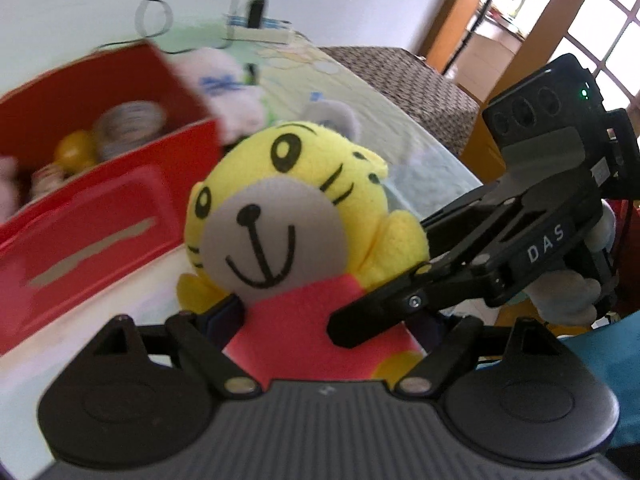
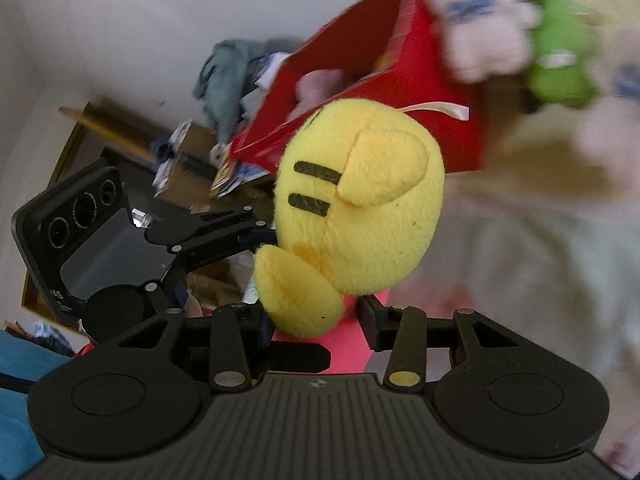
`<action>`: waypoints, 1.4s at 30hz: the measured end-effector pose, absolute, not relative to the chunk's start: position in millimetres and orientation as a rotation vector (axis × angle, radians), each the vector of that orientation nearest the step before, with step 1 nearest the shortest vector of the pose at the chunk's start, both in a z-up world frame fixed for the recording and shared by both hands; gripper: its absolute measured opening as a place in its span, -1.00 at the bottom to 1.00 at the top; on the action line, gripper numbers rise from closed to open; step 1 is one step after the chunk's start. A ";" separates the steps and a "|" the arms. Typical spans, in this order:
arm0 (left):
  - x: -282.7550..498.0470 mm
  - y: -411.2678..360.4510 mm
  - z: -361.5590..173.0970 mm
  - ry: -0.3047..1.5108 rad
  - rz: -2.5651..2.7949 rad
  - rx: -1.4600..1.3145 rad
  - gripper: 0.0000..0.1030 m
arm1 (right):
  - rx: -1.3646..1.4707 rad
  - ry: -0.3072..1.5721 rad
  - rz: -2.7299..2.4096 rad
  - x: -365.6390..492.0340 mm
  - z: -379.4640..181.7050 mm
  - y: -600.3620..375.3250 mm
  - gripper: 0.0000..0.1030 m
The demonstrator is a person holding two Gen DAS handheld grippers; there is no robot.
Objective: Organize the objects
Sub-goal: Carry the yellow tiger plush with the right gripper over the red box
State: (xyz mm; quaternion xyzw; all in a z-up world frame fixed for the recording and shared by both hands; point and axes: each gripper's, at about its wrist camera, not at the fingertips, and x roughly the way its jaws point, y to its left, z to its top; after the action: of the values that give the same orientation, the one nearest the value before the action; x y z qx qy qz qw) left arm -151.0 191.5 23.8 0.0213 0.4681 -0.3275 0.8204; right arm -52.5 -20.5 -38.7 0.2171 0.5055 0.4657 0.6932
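Yellow plush tiger in pink shirt (image 1: pixel 294 216) aloft, near red cardboard box (image 1: pixel 120 184). Left hand-held gripper (image 1: pixel 324 320) and right hand-held gripper (image 2: pixel 316 320) both pinching pink body. Keep both grips firm, carry over box rim, lower inside before loosening.

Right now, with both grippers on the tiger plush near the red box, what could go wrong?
1. Both grippers clamp the yellow tiger plush by its pink body; if they drift apart, the seams may strain.
2. The red box already holds toys, so the plush could perch on top.
3. A white plush leans on the box rim and might get knocked.
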 end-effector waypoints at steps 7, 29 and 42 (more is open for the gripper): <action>-178.3 267.3 44.6 0.935 -0.629 0.014 0.66 | 0.438 1.071 1.131 -61.2 -15.4 41.5 -0.13; -93.9 302.0 105.2 0.601 -0.675 -0.032 0.72 | 0.418 0.642 0.903 -8.3 58.3 66.4 -0.18; -2.1 263.0 58.9 0.750 -0.664 -0.146 0.73 | 0.370 0.755 0.677 70.9 27.2 51.2 -0.27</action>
State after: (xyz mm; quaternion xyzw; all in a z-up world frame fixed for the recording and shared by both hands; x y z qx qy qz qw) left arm -2.1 263.0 58.9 -0.0701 0.3590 -0.3181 0.8747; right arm 70.9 51.2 27.2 0.1759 0.3596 0.3222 0.8579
